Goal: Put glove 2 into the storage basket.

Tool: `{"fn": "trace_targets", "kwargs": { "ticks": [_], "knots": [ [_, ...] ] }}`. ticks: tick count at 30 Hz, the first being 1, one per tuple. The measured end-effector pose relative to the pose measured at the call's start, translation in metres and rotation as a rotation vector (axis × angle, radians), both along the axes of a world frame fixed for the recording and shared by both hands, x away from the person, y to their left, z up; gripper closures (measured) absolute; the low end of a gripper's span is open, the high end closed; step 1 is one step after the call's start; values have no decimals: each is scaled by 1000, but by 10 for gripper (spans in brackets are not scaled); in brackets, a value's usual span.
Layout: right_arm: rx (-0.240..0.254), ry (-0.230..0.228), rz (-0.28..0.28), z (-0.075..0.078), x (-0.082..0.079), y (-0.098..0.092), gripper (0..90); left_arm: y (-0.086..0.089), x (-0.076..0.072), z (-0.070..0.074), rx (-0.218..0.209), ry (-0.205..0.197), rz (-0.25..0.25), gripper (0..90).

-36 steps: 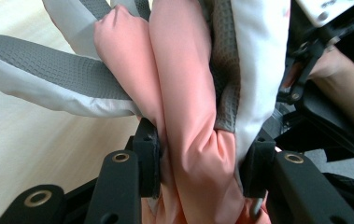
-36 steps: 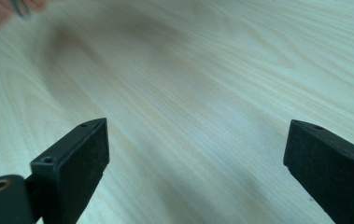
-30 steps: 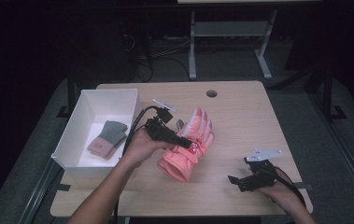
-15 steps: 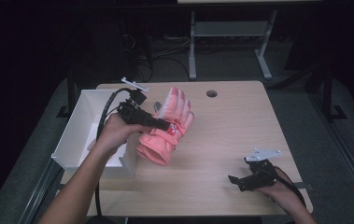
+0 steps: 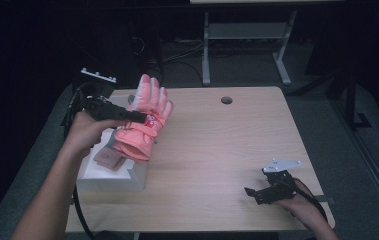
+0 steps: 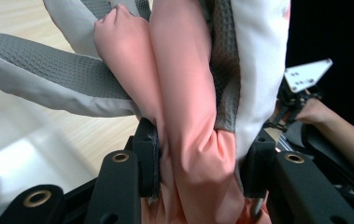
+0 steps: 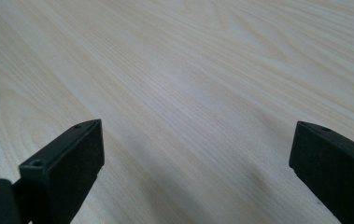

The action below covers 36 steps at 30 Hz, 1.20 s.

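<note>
Left gripper clamped across a pink glove, pads pressing the padded fabric from both sides; seen close up in the left gripper view, pink cloth bunched between the black jaws, grey textured palm and white trim of the glove fanning out above. Carried leftward and upward since a second ago: then lying flat near the middle of the table, half a second ago lifted at the bin's right edge, now held in the air over the right rim of the white bin, fingers pointing up and away, cuff hanging down toward the bin. Inside the bin, a second glove, brownish and grey, partly hidden under the pink one. Left hand wrapped round the gripper's body, forearm rising steeply from the bottom left corner, wrist raised, gripper pointing level toward the right.

Across the bare wooden table, well apart from the glove, right gripper resting low near the front right corner, unmoved from a second ago. Jaws spread wide with nothing between them, plain wood grain showing in the gap in the right gripper view. Right hand behind it, low over the table edge.
</note>
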State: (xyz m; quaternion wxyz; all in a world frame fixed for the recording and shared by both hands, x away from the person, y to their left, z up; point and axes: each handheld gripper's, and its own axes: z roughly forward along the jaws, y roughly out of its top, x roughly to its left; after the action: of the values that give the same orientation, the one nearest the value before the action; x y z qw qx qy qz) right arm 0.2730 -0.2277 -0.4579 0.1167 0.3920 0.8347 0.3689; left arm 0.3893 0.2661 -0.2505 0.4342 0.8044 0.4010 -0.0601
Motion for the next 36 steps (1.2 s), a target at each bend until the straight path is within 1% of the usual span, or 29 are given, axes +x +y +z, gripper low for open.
{"fn": "trace_targets", "kwargs": {
  "ticks": [2,4,8,10,14,18,22,25,28,29,32,36],
  "knots": [
    [-4,2,3,0,0,0,29,9,1,0,6,-1,16,582],
    [-6,0,3,-1,0,0,30,19,1,-2,-1,1,49,582],
    [-8,3,-2,-1,1,1,30,40,4,-6,-1,5,99,582],
    [-8,5,-4,-1,1,0,30,49,5,-11,-4,14,128,582],
    [-9,6,-3,-1,1,1,30,58,10,-24,14,36,165,581],
    [-13,6,-4,-1,1,1,30,62,18,-39,36,57,195,580],
    [-10,10,-13,-1,1,0,30,63,25,-54,55,83,213,580],
    [-10,10,-11,-1,1,-1,30,62,29,-64,85,95,218,579],
    [-11,3,-8,-1,1,-1,30,63,34,-74,99,110,218,577],
    [-11,2,-8,-1,1,-1,30,64,35,-78,97,121,223,577],
    [-9,1,-8,-1,1,-2,30,64,38,-93,112,155,216,575],
    [-10,2,-8,-1,1,-1,30,63,42,-109,128,183,218,571]
  ]
}}
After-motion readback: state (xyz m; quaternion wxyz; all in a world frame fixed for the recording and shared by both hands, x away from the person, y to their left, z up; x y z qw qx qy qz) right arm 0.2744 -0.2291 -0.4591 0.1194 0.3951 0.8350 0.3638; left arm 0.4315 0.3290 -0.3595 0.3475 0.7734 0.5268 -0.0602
